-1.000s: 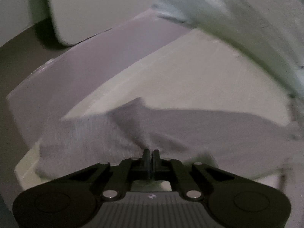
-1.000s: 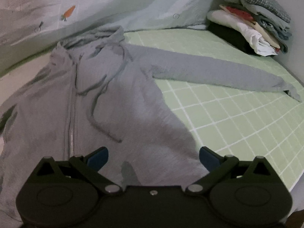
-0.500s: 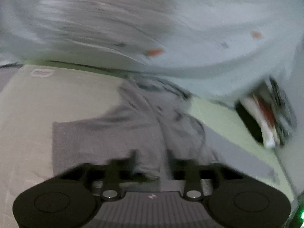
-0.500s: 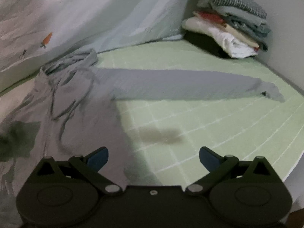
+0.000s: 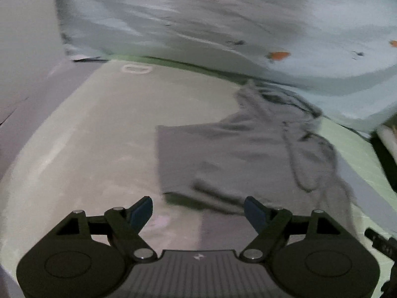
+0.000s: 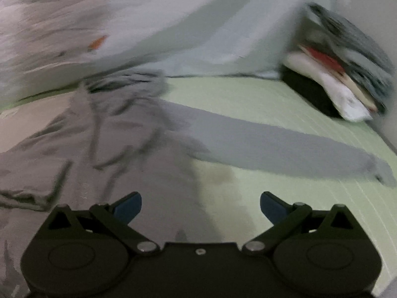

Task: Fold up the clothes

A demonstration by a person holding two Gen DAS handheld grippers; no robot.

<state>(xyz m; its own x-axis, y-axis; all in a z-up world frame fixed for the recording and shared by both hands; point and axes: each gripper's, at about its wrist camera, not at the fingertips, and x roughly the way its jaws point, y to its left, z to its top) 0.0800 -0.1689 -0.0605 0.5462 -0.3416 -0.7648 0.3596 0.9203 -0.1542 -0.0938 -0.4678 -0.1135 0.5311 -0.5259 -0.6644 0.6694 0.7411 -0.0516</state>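
Note:
A grey zip hoodie (image 5: 248, 154) lies flat on the bed, its left sleeve folded in across the body. In the right wrist view the same hoodie (image 6: 104, 149) fills the left half, and its other sleeve (image 6: 285, 149) stretches out to the right over the green checked sheet (image 6: 248, 92). My left gripper (image 5: 198, 209) hangs open just in front of the folded edge, holding nothing. My right gripper (image 6: 200, 204) is open too, above the hoodie's right side near the hem.
A pale blue quilt with carrot prints (image 5: 248, 24) is bunched along the back of the bed. A stack of folded clothes (image 6: 342, 74) sits at the far right corner by the wall. Bare mattress (image 5: 86, 136) lies left of the hoodie.
My left gripper was shut on the hoodie's left sleeve; it carried the sleeve over the body, let go and now stands open. My right gripper shifted right, staying open.

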